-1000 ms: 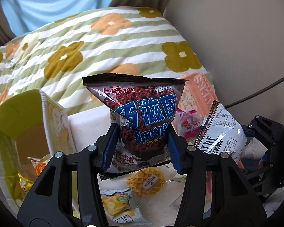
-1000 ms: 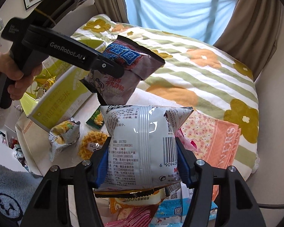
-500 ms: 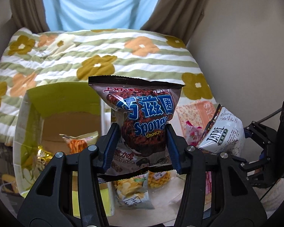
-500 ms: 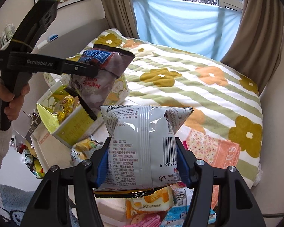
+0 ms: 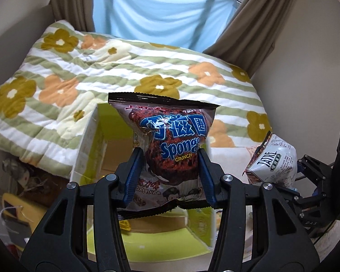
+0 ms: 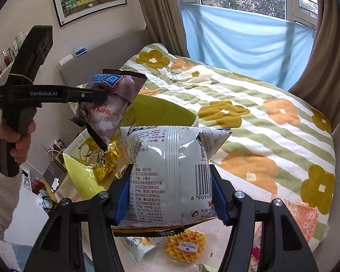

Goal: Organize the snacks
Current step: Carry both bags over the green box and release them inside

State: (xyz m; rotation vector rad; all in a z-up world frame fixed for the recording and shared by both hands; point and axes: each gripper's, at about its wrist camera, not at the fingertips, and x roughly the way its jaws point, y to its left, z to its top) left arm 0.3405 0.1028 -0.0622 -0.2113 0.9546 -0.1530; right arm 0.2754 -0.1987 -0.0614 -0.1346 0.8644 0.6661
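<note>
While we're clamping the Sponge Crunch bag (image 5: 170, 149) in the left gripper (image 5: 168, 176) over the yellow box (image 5: 88, 136), and the right gripper (image 6: 170, 195) is pinching the white bag (image 6: 170, 176) beside that box, we're risking puffy packets slipping out.

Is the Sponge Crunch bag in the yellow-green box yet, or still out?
Still out. The Sponge Crunch bag hangs clamped in the left gripper above the open yellow-green box.

Glossy plastic film is seen on the brown snack bag (image 5: 170, 145) and the silver snack bag (image 6: 170, 172). The quilt (image 5: 115, 77) is made of soft, matt cloth, and the box (image 5: 90, 140) of printed cardboard.
</note>
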